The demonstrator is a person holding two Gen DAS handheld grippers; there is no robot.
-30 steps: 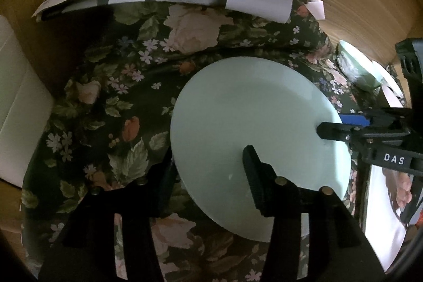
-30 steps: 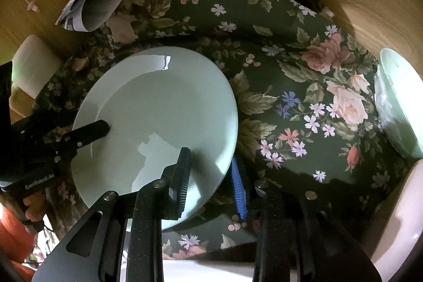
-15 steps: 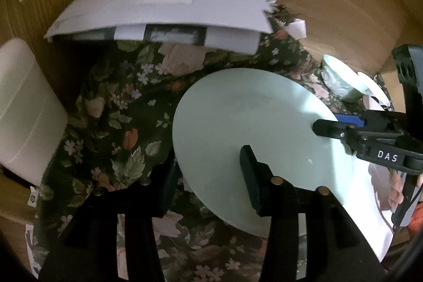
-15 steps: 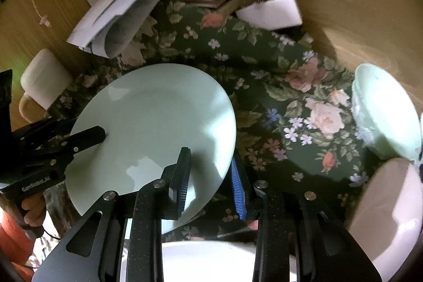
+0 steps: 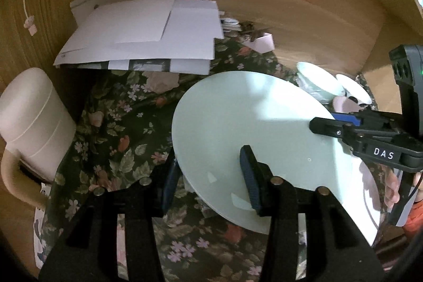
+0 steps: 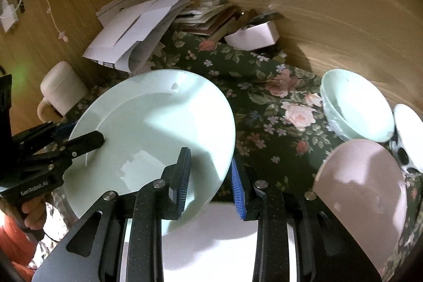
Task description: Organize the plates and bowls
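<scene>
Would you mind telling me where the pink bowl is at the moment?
In the right wrist view the pink bowl sits at lower right on the floral cloth, just in front of the pale green bowl.

— Where can I pass with my grippers?

— Over the floral cloth (image 6: pixel 267 102) in the middle: the stretch between the pale green plate (image 6: pixel 158 128) and the green bowl (image 6: pixel 354 107) lies bare, and so does the cloth left of the plate in the left wrist view.

— What blocks me on the right?

— The green bowl, a pink bowl (image 6: pixel 362 184) just near of it, and a white bowl (image 6: pixel 408 123) at the far right edge stand close together.

— And far?

— The paper stack (image 5: pixel 148 36) and a small white box (image 6: pixel 253 36) sit against the wooden wall (image 6: pixel 330 25).

— Left?

— A cream mug (image 5: pixel 31 123) stands at the cloth's edge. Near, a white plate (image 6: pixel 208 242) lies below my right fingers.
</scene>
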